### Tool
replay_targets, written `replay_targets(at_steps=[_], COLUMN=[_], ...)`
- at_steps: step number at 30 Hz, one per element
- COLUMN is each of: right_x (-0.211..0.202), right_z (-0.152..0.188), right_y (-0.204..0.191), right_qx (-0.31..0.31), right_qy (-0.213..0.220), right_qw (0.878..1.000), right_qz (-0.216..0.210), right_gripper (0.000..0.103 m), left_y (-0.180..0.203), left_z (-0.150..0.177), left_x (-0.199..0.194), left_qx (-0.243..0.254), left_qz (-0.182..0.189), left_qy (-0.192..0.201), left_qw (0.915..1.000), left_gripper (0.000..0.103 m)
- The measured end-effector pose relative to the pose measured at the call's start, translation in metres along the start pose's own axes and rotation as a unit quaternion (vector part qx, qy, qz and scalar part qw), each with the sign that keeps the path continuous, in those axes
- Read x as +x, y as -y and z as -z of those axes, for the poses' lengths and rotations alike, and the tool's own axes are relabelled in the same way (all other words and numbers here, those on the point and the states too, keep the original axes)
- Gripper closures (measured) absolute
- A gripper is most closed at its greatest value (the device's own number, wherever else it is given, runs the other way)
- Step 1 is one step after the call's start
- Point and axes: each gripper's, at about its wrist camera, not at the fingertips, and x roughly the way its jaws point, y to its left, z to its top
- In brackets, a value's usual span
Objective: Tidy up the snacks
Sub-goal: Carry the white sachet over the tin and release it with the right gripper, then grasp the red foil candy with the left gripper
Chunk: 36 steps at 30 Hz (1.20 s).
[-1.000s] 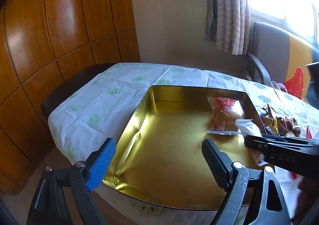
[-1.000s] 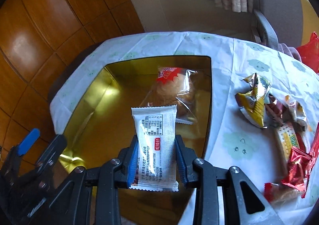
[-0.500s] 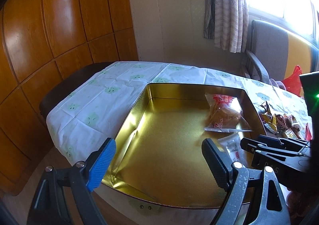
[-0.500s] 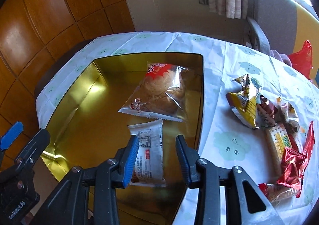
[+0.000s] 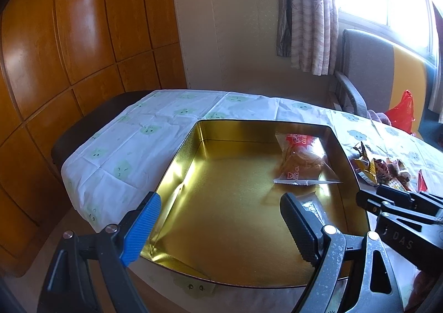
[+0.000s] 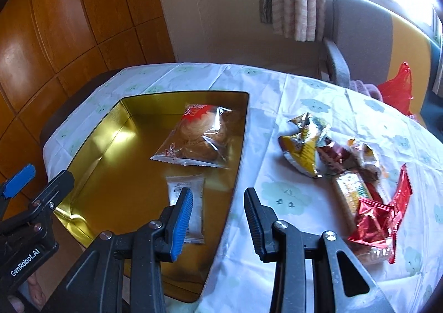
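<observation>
A gold tin tray (image 6: 88, 144) (image 5: 221, 218) lies on the table. Inside it are a clear pastry bag with a red top (image 6: 196, 138) (image 5: 301, 160) and a white snack packet (image 6: 188, 199), partly hidden behind my left finger in the left wrist view (image 5: 313, 206). A pile of loose snacks (image 6: 346, 174) (image 5: 382, 171) lies on the cloth right of the tray. My right gripper (image 6: 217, 218) is open and empty above the tray's right rim, just right of the white packet. My left gripper (image 5: 221, 227) is open and empty over the tray's near edge.
The table has a white cloth with green cloud faces (image 6: 285, 196). A grey chair (image 6: 357, 36) and a red plastic bag (image 6: 396, 88) stand at the back right. Wooden panelling (image 5: 69, 49) fills the left. A curtain (image 5: 307, 13) hangs by the window.
My right gripper opened and let the white packet drop into the tray below the pastry bag. It then drew back and moved right toward the tray's rim. The left gripper stayed put.
</observation>
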Motion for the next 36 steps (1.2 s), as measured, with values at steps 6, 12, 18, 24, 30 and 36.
replay_targets(at_steps=[6, 12, 18, 24, 30, 36], right_x=[-0.008, -0.022, -0.032, -0.035, -0.036, -0.041], right_z=[0.006, 0.016, 0.026, 0.035, 0.049, 0.077], right_y=[0.004, 0.008, 0.008, 0.018, 0.045, 0.103], right_qx=[-0.012, -0.038, -0.070, -0.074, -0.050, 0.013], right_qy=[0.008, 0.018, 0.026, 0.024, 0.012, -0.014], right_qw=[1.000, 0.998, 0.994, 0.993, 0.994, 0.991], right_qz=[0.025, 0.054, 0.079, 0.089, 0.099, 0.134], right_gripper=[0.064, 0.064, 0.064, 0.064, 0.064, 0.064], left_y=[0.004, 0.005, 0.014, 0.027, 0.046, 0.073], left_z=[0.001, 0.002, 0.004, 0.004, 0.001, -0.008], left_x=[-0.002, 0.000, 0.000, -0.002, -0.010, -0.015], left_qx=[0.006, 0.007, 0.014, 0.030, 0.059, 0.088], left_qz=[0.008, 0.013, 0.021, 0.045, 0.071, 0.099], left_qy=[0.001, -0.002, -0.011, -0.015, -0.011, -0.006], left_qw=[1.0000, 0.9999, 0.9996, 0.9984, 0.9957, 0.9911], left_gripper=[0.015, 0.015, 0.015, 0.015, 0.015, 0.015])
